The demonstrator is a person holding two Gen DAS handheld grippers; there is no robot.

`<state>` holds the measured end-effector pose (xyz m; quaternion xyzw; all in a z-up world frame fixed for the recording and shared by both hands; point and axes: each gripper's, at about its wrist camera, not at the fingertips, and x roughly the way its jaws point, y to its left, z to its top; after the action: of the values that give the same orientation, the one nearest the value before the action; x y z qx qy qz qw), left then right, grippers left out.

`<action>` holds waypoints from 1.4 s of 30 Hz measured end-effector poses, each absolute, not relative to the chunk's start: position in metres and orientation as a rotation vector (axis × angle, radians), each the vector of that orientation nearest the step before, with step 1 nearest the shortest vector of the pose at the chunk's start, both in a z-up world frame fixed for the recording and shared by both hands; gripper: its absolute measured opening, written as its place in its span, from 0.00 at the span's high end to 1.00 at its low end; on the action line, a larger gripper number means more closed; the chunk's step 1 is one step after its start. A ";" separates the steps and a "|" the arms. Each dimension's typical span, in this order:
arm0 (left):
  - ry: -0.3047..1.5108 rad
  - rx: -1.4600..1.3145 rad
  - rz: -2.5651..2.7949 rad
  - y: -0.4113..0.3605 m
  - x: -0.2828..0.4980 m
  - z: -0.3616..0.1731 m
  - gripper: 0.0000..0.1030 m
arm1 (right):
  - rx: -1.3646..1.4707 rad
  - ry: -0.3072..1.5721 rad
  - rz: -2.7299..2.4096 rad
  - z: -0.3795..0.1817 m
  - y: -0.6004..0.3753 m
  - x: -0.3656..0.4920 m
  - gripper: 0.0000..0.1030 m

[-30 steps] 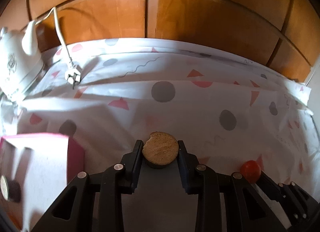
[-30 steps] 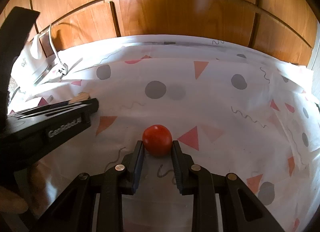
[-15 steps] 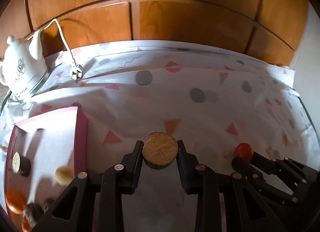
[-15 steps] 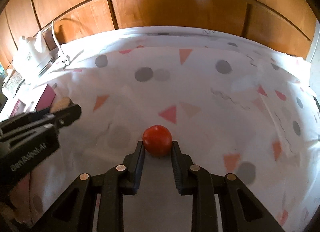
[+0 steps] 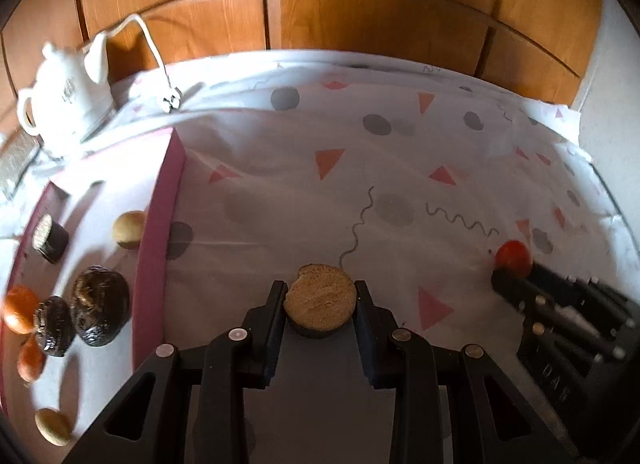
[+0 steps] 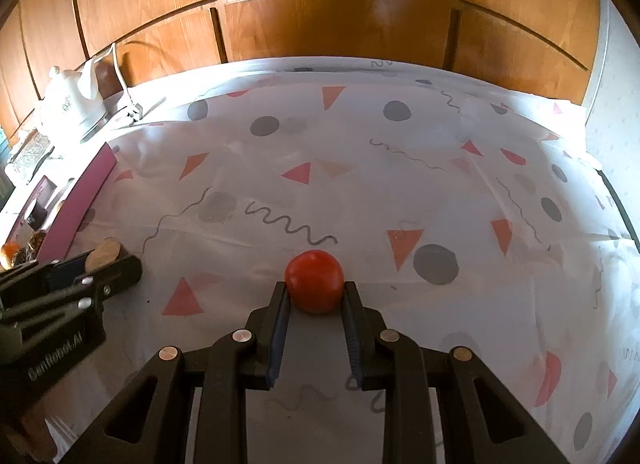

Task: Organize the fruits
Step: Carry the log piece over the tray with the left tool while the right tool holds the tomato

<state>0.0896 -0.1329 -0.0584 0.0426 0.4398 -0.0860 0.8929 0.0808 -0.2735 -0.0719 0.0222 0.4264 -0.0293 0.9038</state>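
Both grippers are closed on food above a cloth-covered table. On the left wrist view, the left gripper (image 5: 321,296) has its two fingers pressed against the sides of a round tan slice (image 5: 321,300) with a small bite-shaped notch in its upper left edge and a dark rind beneath; the flat face of the slice looks up toward the camera. On the right wrist view, the right gripper (image 6: 315,292) clamps a red tomato (image 6: 315,280) between its fingertips, the fruit sitting at the very front of the jaws. Each tool shows in the other's view: the right one at the lower right of the left view, the left one at the lower left of the right view, well apart. Under them lies a white tablecloth (image 5: 360,183) printed with grey dots, pink triangles and squiggles. Left of the left gripper sits a pink-rimmed tray (image 5: 160,232) holding several pieces: a pale round fruit (image 5: 128,227) close to the near wall, a dark wrinkled fruit (image 5: 100,306), a small dark cut piece (image 5: 50,238), orange fruits (image 5: 19,308) at the left edge, and another tan piece (image 5: 53,426) near the bottom. Beyond the tray stands a white electric kettle (image 5: 66,103) with its cord and plug (image 5: 171,100) lying on the cloth. Wooden cabinet panels (image 5: 360,15) rise behind the table.
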 end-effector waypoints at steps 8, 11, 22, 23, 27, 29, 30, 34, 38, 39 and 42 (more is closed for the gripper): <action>0.857 0.103 -0.175 -0.131 0.083 -0.066 0.68 | 0.052 0.856 -0.064 -0.075 -0.274 0.077 0.74; 0.857 0.089 -0.182 -0.130 0.084 -0.066 0.68 | 0.054 0.854 -0.065 -0.076 -0.274 0.077 0.74; 0.838 0.096 -0.196 -0.129 0.083 -0.068 0.68 | 0.060 0.842 -0.069 -0.077 -0.274 0.075 0.74; 0.837 0.097 -0.196 -0.129 0.083 -0.068 0.68 | 0.059 0.841 -0.070 -0.076 -0.274 0.075 0.74; 0.835 0.098 -0.195 -0.129 0.083 -0.068 0.69 | 0.060 0.838 -0.071 -0.076 -0.274 0.074 0.74; 0.838 0.096 -0.197 -0.129 0.083 -0.068 0.69 | 0.063 0.837 -0.069 -0.076 -0.274 0.075 0.74; 0.840 0.099 -0.197 -0.129 0.083 -0.067 0.69 | 0.065 0.837 -0.068 -0.076 -0.275 0.075 0.74; 0.852 0.091 -0.212 -0.130 0.081 -0.063 0.69 | 0.075 0.833 -0.063 -0.076 -0.276 0.075 0.74; 0.829 0.081 -0.252 -0.131 0.071 -0.049 0.69 | 0.047 0.832 -0.077 -0.076 -0.272 0.075 0.74; 0.819 0.080 -0.263 -0.131 0.068 -0.044 0.69 | 0.045 0.832 -0.078 -0.076 -0.271 0.075 0.74; 0.791 0.066 -0.295 -0.128 0.057 -0.026 0.69 | 0.035 0.832 -0.084 -0.076 -0.270 0.075 0.74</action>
<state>0.0574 -0.1279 -0.0264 0.0320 0.3838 -0.1434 0.9116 0.0752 -0.2697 -0.0764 0.0171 0.4041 -0.0409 0.9136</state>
